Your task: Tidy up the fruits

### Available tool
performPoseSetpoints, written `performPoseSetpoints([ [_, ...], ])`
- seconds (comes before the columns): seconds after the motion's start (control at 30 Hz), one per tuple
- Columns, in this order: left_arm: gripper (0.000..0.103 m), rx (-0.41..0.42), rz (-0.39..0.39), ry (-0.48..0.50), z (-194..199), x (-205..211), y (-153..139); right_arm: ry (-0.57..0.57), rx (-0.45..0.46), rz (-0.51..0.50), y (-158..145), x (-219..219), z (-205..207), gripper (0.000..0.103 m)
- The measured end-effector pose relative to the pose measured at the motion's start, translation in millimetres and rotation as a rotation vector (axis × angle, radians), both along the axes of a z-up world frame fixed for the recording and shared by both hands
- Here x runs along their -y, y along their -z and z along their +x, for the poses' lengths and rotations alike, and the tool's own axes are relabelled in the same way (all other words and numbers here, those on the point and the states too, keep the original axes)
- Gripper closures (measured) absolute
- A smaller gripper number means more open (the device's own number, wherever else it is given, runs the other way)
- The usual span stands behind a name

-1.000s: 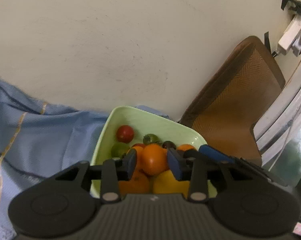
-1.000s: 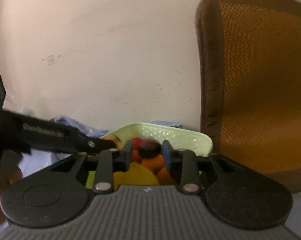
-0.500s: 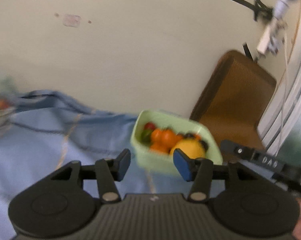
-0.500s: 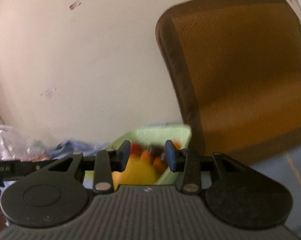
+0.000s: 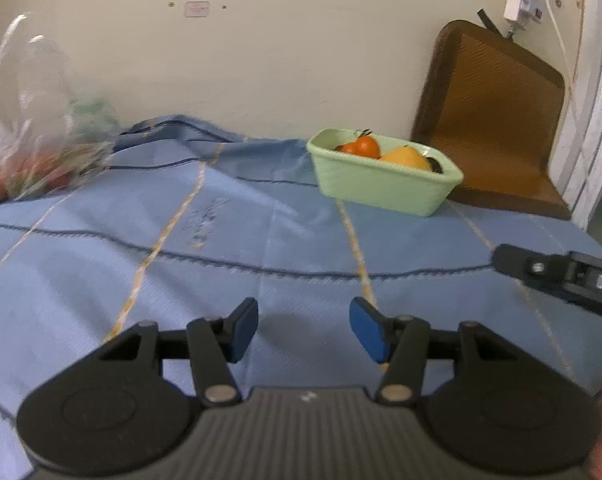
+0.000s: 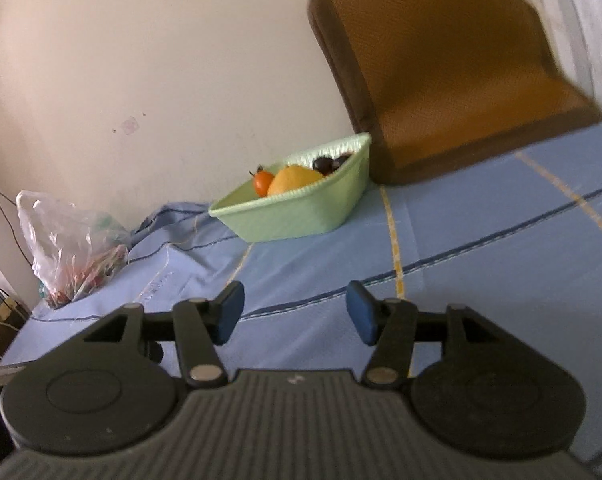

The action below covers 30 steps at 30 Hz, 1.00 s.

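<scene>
Far ahead-left of the left gripper (image 5: 303, 330), a clear plastic bag (image 5: 29, 120) holds blurred fruit. Its jaws have just been opening, empty, over the blue cloth (image 5: 261, 240). Ahead-right, the green basket (image 5: 381, 184) of fruits (image 5: 405, 158) runs lengthwise left to right. The right gripper (image 6: 295, 312) likewise has just opened, holding nothing; from it the basket (image 6: 293, 216) lies ahead, corner pointing up-right.

Illumination is soft, even and moderately dim with no hard shadows or glare; both fisheye views curve strongly toward dark vignetted corners, and motion blur smears the plastic bag (image 5: 33, 128) and the chair (image 6: 461, 68) near the edges.
</scene>
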<state>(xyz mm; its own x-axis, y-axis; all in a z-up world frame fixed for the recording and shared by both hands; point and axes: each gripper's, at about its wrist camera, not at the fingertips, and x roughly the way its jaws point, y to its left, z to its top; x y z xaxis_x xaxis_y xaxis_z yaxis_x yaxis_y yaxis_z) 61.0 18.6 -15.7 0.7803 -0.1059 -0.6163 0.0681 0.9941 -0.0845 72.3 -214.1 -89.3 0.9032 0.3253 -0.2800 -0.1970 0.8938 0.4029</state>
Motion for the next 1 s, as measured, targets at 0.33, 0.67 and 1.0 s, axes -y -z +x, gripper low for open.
performPoseSetpoints([
  [0.33,0.048,0.087,0.101,-0.079,-20,1,0,0.0,0.055,-0.038,4,-4,-14,0.043],
  [0.67,0.044,0.096,0.135,-0.092,-23,4,0,-0.004,0.06,-0.034,4,-1,-17,0.042],
  [1.0,0.043,0.088,0.142,-0.091,-22,4,1,0.0,0.068,-0.032,4,-3,-18,0.039],
])
